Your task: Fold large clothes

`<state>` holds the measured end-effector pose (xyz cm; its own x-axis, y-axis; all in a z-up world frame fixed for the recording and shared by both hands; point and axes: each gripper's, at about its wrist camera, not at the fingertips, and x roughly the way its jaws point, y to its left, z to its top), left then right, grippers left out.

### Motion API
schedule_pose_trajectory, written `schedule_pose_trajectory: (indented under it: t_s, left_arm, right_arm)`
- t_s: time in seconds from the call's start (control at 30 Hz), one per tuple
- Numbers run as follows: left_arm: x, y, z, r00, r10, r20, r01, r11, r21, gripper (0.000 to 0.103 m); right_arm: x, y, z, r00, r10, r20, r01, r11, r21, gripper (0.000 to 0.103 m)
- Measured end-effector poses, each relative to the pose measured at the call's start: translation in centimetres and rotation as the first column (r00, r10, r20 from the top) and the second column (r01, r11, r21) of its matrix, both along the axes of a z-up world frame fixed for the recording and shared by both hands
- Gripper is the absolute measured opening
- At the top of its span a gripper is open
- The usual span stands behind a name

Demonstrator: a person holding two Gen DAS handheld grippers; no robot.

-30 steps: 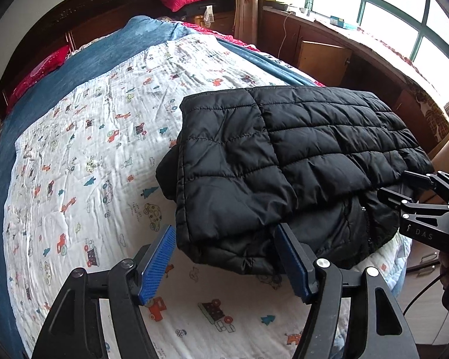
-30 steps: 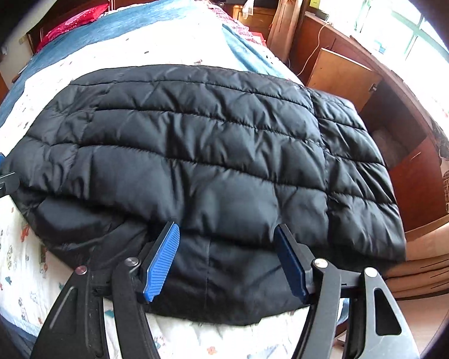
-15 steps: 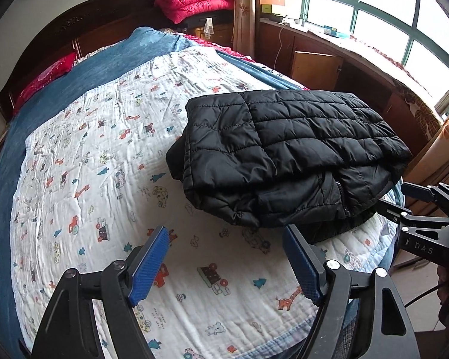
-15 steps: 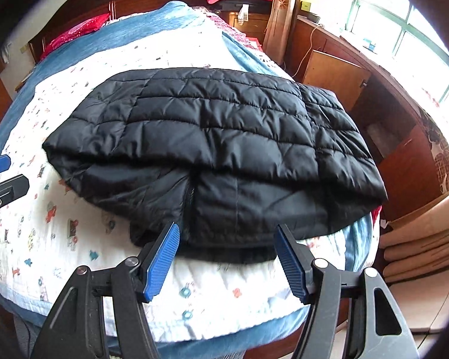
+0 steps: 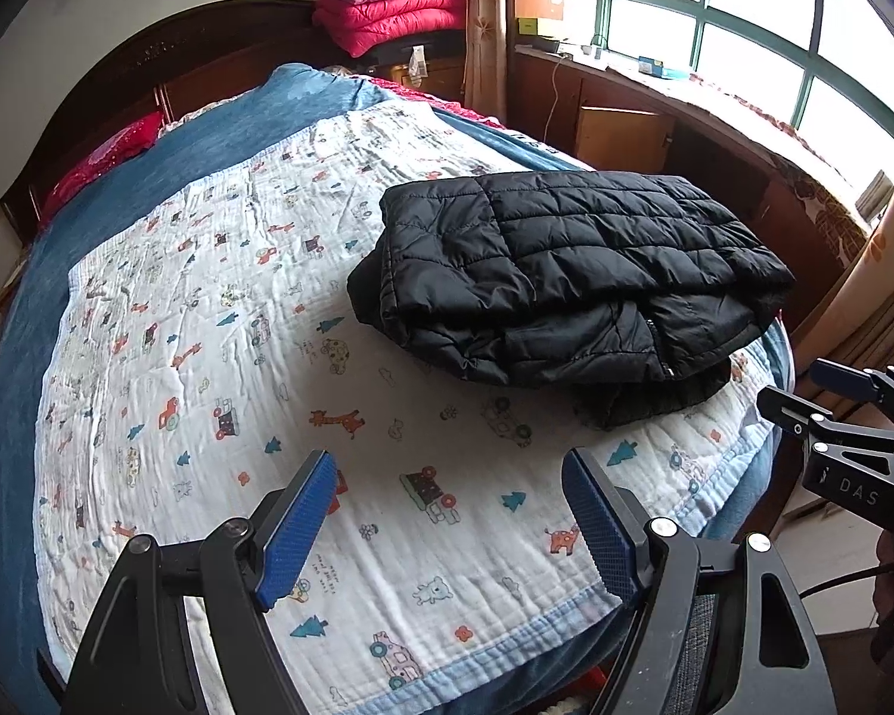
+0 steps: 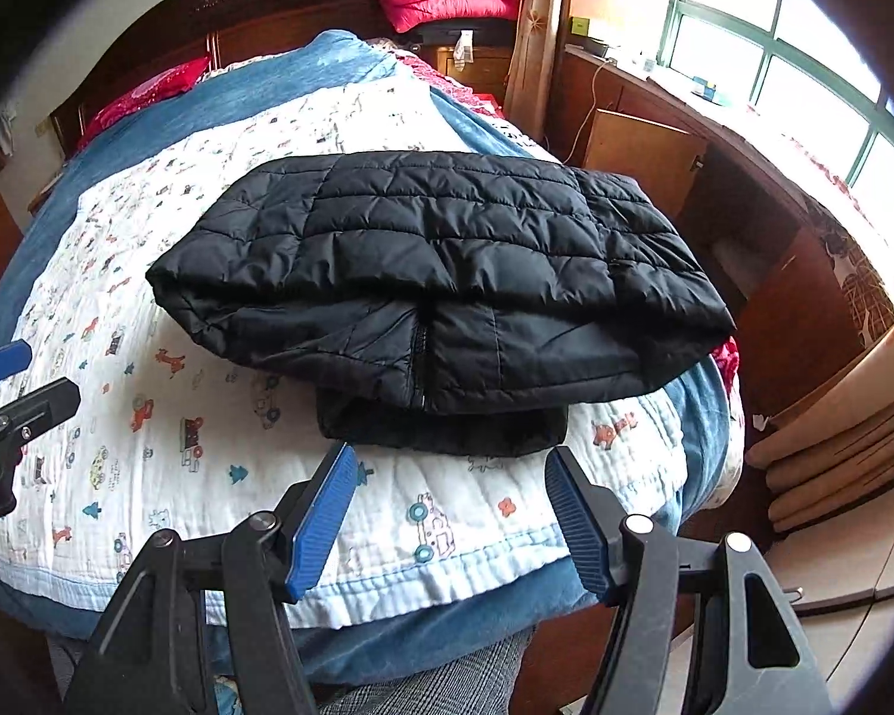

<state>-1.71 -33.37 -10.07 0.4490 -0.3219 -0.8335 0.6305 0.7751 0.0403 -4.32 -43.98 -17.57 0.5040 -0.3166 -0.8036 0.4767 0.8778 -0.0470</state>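
My left gripper has its blue pads spread wide with nothing between them, only the printed quilt showing below the gap. My right gripper likewise stands well open and empty, its pads apart over the near edge of the quilt, clear of any cloth. Each gripper shows in the other's view: the right one at the right edge of the left view, the left one at the left edge of the right view, both near the foot of the bed. Just beyond the right gripper lies the black puffer jacket, folded into a thick bundle on the right, near part of the quilt, quilted panel on top, zipper front facing me, a lower layer sticking out on the near side. No pad touches it. The quilt covers a blue bedspread. Farther off, a dark wooden headboard, a red pillow at far left, a stack of pink and red blankets at far centre. Window on the right.
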Motion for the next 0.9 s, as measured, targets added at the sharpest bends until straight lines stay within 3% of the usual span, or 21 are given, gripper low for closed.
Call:
schedule_pose_trajectory:
  t_s: [0.9]
  left_arm:
    - [-1.4,0.2,1.0,0.999,-0.032,0.01,0.032,0.999,-0.009,0.083]
  right_arm:
    - [-1.8,0.7,1.5,0.999,-0.022,0.027,0.022,1.0,-0.013,0.072]
